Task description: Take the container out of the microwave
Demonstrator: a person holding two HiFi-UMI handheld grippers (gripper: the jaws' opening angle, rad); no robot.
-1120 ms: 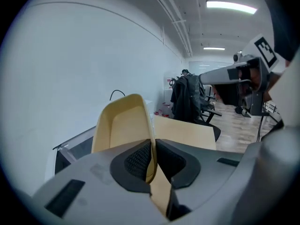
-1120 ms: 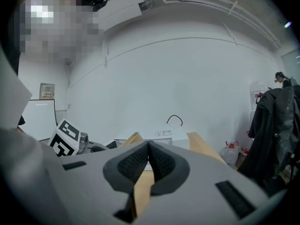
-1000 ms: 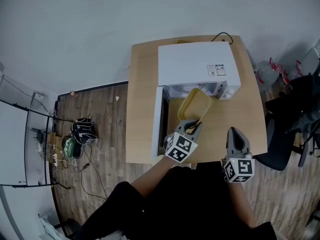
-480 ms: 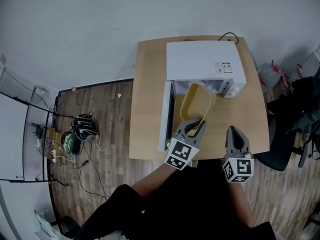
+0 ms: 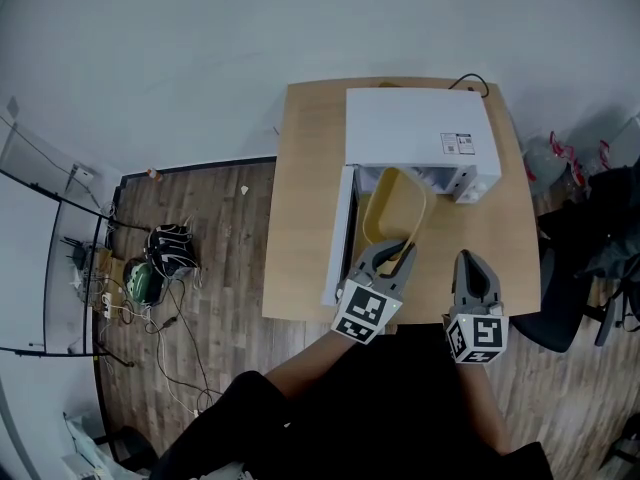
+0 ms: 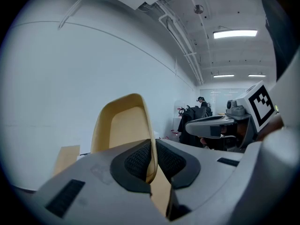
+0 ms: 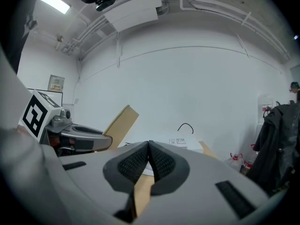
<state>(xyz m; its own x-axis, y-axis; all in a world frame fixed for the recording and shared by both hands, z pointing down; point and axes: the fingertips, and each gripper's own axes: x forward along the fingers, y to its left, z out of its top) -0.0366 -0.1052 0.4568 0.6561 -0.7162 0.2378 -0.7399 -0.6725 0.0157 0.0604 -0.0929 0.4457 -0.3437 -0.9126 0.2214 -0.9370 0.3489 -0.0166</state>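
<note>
A yellow container (image 5: pixel 390 206) hangs tilted in front of the open white microwave (image 5: pixel 420 133), its near rim pinched by my left gripper (image 5: pixel 393 256). In the left gripper view the container (image 6: pixel 123 125) rises above the jaws, and the dark pads (image 6: pixel 136 159) press its thin wall from both sides. My right gripper (image 5: pixel 472 270) is held to the right of it, over the table's front edge, with its pads (image 7: pixel 161 162) pressed together on nothing. The microwave's door (image 5: pixel 338 238) stands swung open to the left.
The wooden table (image 5: pixel 300 208) carries the microwave at its back. A black cable (image 5: pixel 468 81) runs off behind the microwave. A dark office chair (image 5: pixel 590 268) stands to the right, and bags and cables (image 5: pixel 160 268) lie on the wooden floor to the left.
My left gripper has lifted the container up and pulled it further out of the microwave's opening. The right gripper has shifted a little.
</note>
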